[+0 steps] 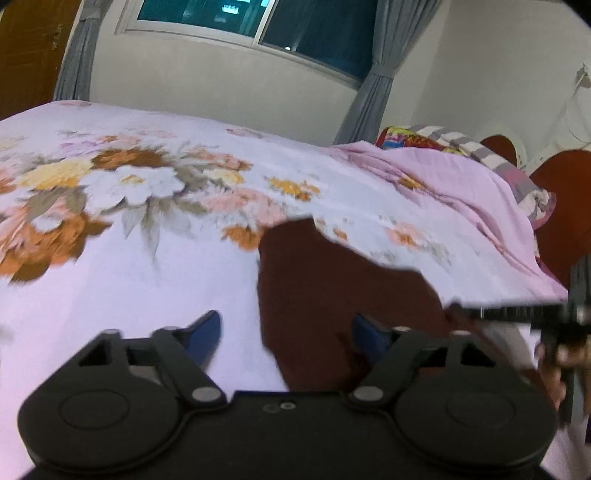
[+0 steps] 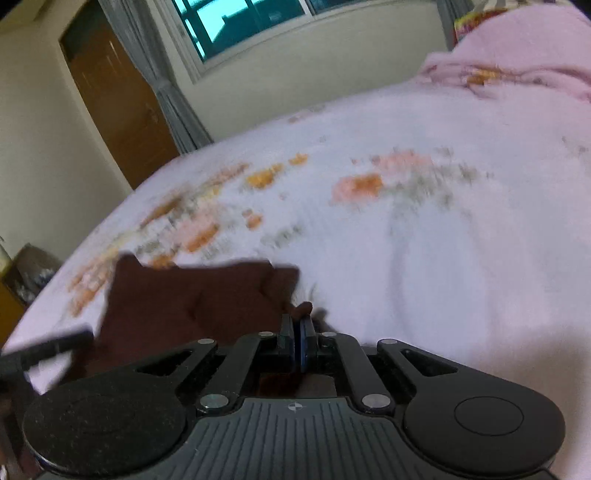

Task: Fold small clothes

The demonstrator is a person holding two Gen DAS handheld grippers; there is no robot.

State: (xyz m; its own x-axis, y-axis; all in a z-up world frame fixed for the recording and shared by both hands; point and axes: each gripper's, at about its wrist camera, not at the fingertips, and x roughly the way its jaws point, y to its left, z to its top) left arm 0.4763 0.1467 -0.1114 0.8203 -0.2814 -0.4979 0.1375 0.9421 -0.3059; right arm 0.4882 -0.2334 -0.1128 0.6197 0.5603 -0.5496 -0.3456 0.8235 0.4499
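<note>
A small dark maroon garment (image 1: 332,288) lies crumpled on the floral bed sheet (image 1: 110,277). My left gripper (image 1: 286,328) stands open just above the sheet. Its blue fingertips (image 1: 210,325) straddle the garment's near left edge, and the pads do not press on it. In the right wrist view the garment (image 2: 192,302) spreads to the left of my right gripper (image 2: 300,321), whose jaws are shut with a tuft of maroon cloth pinched at the tips. The right gripper (image 1: 554,317) also shows at the right edge of the left view, in a hand.
A bunched pink blanket (image 1: 461,192) and a striped pillow (image 1: 480,151) lie at the bed's far right, against a red headboard (image 1: 565,206). Beyond the bed are a window (image 1: 295,26), grey curtains (image 1: 369,96) and a brown door (image 2: 122,110).
</note>
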